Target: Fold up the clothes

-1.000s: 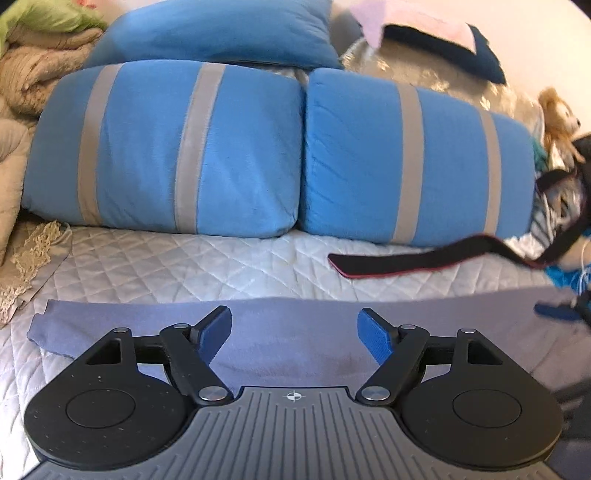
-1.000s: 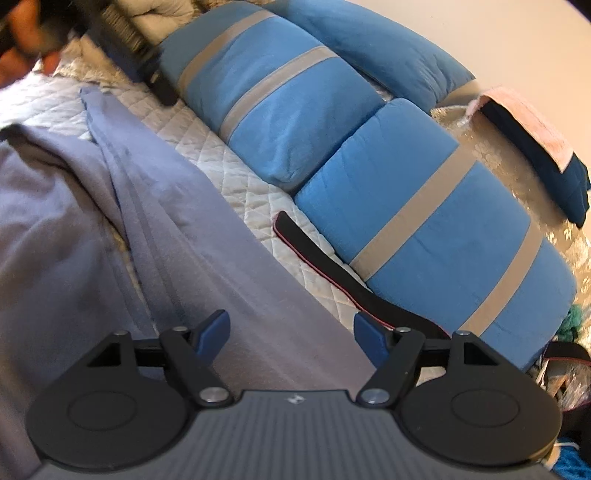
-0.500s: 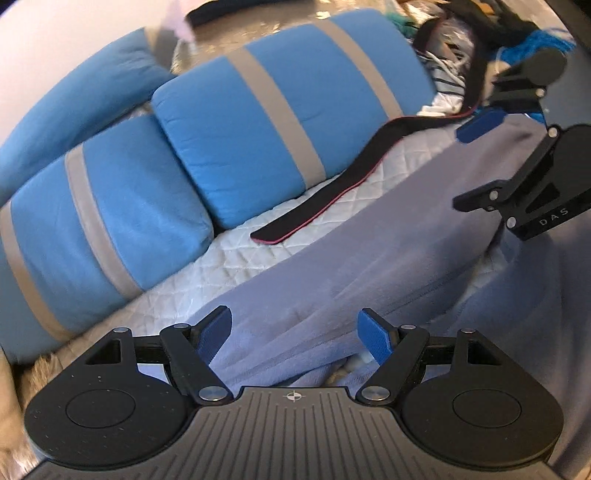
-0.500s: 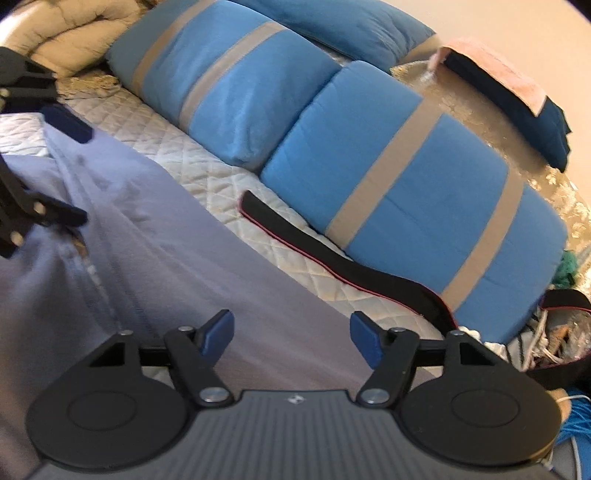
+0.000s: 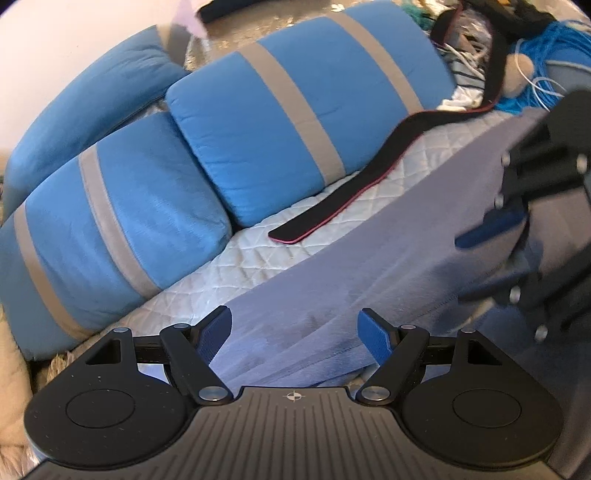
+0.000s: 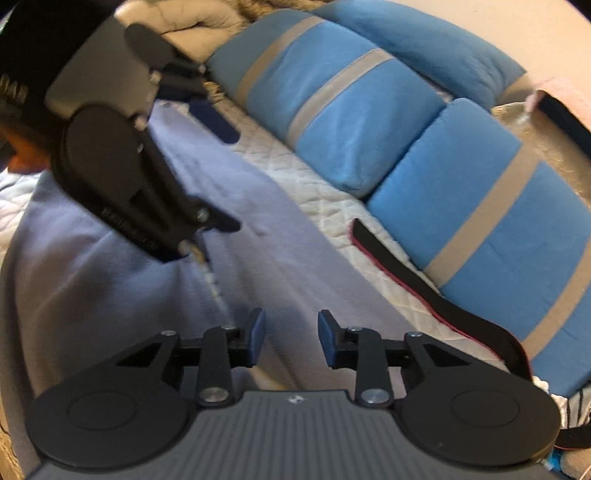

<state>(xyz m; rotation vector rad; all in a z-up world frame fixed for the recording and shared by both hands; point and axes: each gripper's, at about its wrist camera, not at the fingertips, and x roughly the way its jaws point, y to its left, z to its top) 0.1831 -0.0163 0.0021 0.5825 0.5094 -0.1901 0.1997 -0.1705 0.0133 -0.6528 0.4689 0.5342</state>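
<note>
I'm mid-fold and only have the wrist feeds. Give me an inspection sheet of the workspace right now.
Surface: white quilted bed cover, bare strip between garment and pillows.
Job's things: lavender-grey garment spread across the bed, creased, seam showing.
Clutter: black strap with red edging on the quilt, beside the garment; mixed pile of clothes at the far end.
Grippers: left gripper open over the garment's edge; right gripper closing, fabric below, grip not confirmed.
Cables: white cords in the far pile.
Surroundings: blue pillows with grey stripes along the wall; beige blanket beyond them.
</note>
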